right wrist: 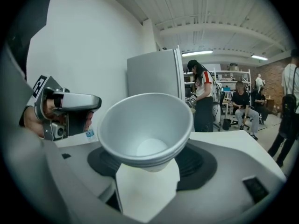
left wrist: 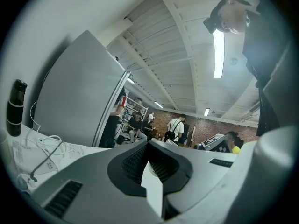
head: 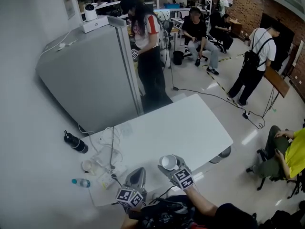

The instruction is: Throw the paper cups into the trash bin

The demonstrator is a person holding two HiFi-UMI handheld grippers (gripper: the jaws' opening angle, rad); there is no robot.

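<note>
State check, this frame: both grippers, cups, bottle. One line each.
left gripper, shut, nothing between the jaws
right gripper, shut on the paper cups
paper cups, nested stack, empty, mouth up
black bottle, upright, cap on

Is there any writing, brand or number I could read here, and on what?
No text is readable.
Water bottle label: blurred.
Papers on the white table: print too small.
Paper cups: no print visible.
Cubes on left gripper and right gripper: square patterns, no words.
</note>
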